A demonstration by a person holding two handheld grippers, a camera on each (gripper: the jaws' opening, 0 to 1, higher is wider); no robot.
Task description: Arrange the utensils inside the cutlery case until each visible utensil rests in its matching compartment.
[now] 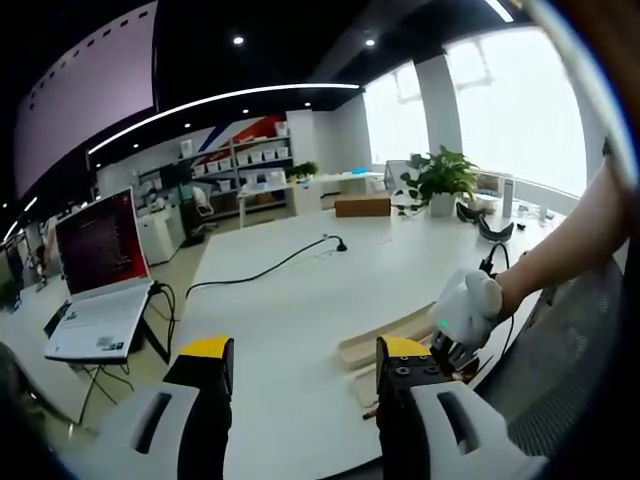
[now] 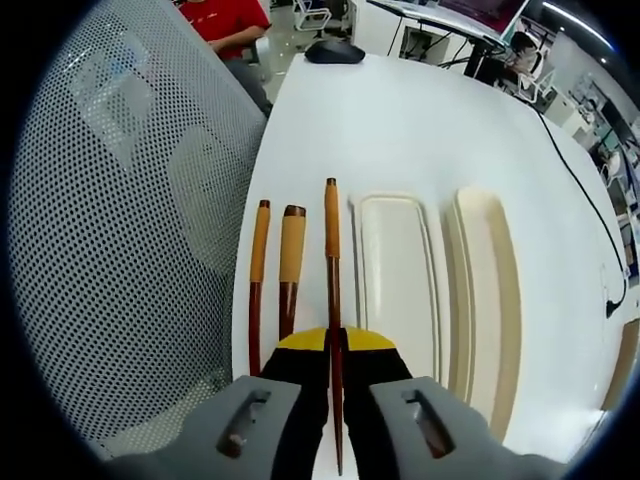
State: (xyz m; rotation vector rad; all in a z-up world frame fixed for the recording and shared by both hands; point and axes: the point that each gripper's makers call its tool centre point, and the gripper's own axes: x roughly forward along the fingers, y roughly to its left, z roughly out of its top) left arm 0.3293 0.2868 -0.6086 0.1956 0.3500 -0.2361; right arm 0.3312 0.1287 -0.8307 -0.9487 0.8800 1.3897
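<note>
1. Utensils lie on the white desk (image 2: 400, 110) in the right gripper view: three wooden-handled pieces side by side along the desk's edge, just beside the cutlery case.
2. One thin utensil (image 2: 332, 290) with a tan handle and a dark lower shaft runs straight between the jaws of the right tool (image 2: 335, 345), whose yellow-tipped jaws are closed tight on it.
3. Beside it lie a thicker-handled utensil (image 2: 291, 250) and, outermost, a slimmer one (image 2: 259, 260); both rest on the desk, close to each other and parallel. Their working ends are hidden behind the tool, so what kind each is cannot be told.
4. On the other side of the held piece sits the cream cutlery case tray (image 2: 395, 270), and touching or just beside it a second cream piece (image 2: 490, 280), long and rimmed. Both look bare inside.
5. A grey mesh chair back (image 2: 120, 220) stands against the desk edge, and a dark computer mouse (image 2: 334, 50) lies at the desk's far end.
6. In the left gripper view the left tool (image 1: 305, 365) hangs above the desk with its jaws wide apart and nothing between them.
7. That view also catches a gloved hand (image 1: 467, 305) over the cream case (image 1: 385, 345), a black cable (image 1: 262, 272) across the desk, an open laptop (image 1: 98, 270) on a stand and a potted plant (image 1: 440, 178).
</note>
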